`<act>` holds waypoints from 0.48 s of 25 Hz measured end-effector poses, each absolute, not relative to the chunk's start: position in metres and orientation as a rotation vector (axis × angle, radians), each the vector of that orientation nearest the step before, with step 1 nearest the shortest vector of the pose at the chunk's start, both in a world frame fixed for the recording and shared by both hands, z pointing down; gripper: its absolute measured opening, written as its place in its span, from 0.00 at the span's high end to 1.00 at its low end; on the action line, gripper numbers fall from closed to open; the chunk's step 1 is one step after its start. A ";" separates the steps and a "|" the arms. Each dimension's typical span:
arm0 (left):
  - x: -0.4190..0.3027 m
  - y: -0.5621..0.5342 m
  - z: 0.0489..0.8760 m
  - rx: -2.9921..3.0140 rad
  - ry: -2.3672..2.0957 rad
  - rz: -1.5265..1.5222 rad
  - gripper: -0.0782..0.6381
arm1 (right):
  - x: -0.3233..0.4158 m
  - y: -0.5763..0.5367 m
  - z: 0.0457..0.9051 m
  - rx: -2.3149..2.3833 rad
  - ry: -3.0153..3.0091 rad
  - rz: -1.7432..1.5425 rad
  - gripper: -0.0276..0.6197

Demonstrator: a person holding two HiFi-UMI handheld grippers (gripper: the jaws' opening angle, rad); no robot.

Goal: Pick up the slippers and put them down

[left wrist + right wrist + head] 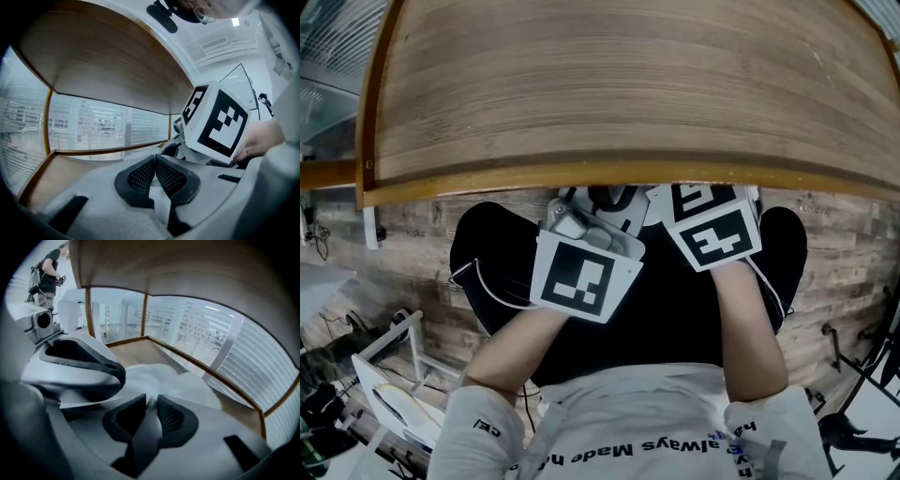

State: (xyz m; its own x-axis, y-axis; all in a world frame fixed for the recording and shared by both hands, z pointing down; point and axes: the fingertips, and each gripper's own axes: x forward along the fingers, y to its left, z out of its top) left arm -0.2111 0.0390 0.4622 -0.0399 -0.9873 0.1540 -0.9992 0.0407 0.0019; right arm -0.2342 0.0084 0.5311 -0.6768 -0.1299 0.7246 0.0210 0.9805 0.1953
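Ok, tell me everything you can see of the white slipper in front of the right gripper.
The white slipper looks like soft plush, fluffy all over. It shows two rounded humps with a crease between them, and I cannot tell whether that is one slipper or a pair. It lies flat on the wooden shelf floor, short of the windowed back. Its near edge runs in between the jaws of the right gripper, which stand narrow on it. The left gripper hides its left side.

Head view looks down; gripper views face close under the shelf (609,94).
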 end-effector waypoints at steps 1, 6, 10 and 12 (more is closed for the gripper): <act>-0.211 0.039 0.462 2.095 -2.181 0.152 0.87 | -0.234 0.009 0.532 0.069 -2.298 -0.259 0.85; -0.215 0.044 0.460 2.088 -2.201 0.133 0.87 | -0.234 0.010 0.530 0.067 -2.300 -0.309 0.90; -0.224 0.052 0.458 2.031 -2.237 0.079 0.87 | -0.228 0.012 0.520 0.071 -2.331 -0.308 0.92; -0.229 0.053 0.455 2.016 -2.252 0.058 0.87 | -0.223 0.012 0.513 0.064 -2.345 -0.307 0.92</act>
